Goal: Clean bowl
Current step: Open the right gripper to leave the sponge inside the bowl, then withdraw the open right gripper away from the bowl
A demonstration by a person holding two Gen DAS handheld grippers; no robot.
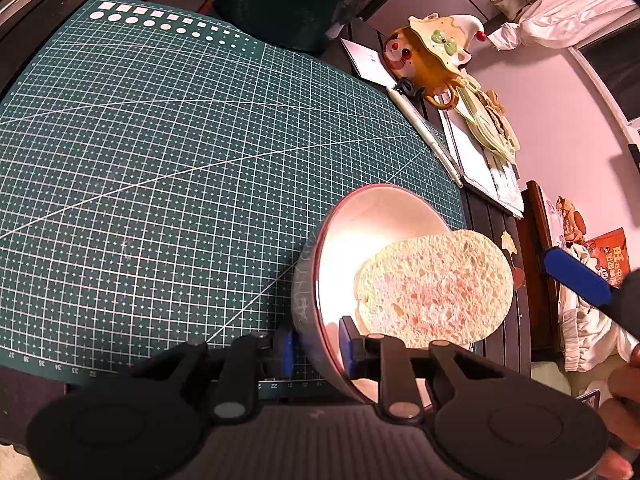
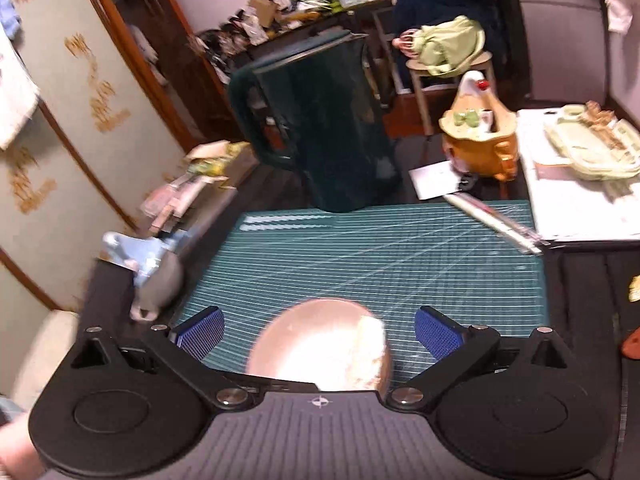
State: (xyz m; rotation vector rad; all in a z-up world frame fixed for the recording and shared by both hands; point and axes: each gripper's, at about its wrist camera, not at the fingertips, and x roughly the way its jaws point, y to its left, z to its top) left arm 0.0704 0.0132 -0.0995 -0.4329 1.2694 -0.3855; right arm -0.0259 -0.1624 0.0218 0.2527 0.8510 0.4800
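- The bowl is tilted on its side over the near right part of the green cutting mat, its pale inside facing right.
- The left gripper is nearly closed on the bowl's rim: one blue pad sits outside the wall, the other inside. The hold looks firm.
- A round, porous sponge rests in the bowl's mouth, leaning against the inner wall. Nothing grips it.
- The right gripper stands fully spread and empty, with the bowl and sponge below and between its blue fingers, untouched. The right wrist view is blurred.
- Judged step: the sponge appears released in the bowl, with wiping either finished or pausing.
- To do it well: keep the left clamp steady so the tilted bowl does not roll. If wiping resumes, close squarely across the sponge's edge and sweep the whole inner wall, including just beside the inner pad.
- Risk: the loose sponge may slide out of the tilted mouth.
- Writing: the mat's near edge carries ruler numerals, including 22 and 32. An orange package at far right bears print too small to read reliably. No brand is legible elsewhere.
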